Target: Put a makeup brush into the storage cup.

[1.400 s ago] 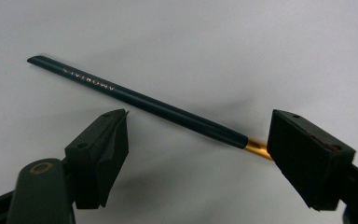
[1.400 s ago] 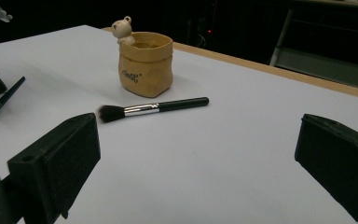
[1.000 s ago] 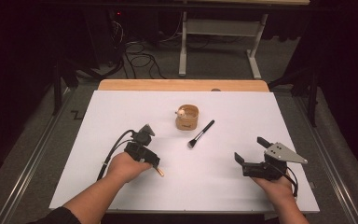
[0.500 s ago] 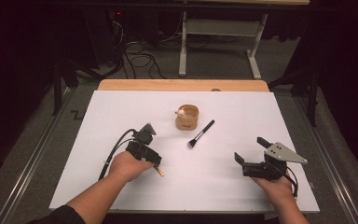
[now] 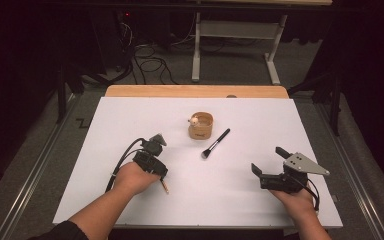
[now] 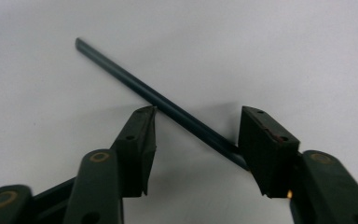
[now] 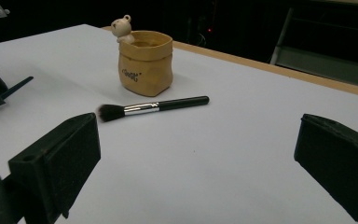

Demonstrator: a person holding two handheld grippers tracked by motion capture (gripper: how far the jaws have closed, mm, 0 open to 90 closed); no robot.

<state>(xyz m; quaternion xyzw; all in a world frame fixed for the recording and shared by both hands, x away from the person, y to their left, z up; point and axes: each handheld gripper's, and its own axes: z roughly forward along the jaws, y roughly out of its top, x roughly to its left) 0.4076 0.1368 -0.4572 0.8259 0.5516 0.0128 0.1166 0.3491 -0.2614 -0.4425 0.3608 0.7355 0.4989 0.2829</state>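
A lab: white table [image 5: 130,120], floor cables [image 5: 147,60], dark surroundings.

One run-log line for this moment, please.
left gripper: closing around pencil, not clamped | right gripper: open, empty | brush: beside cup

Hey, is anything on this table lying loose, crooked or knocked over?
Nothing is spilled or damaged. The makeup brush lies flat beside the upright tan cup rather than in it. A dark pencil lies slantwise on the sheet between the left claw jaws, which have just been closing around it without clamping it yet.
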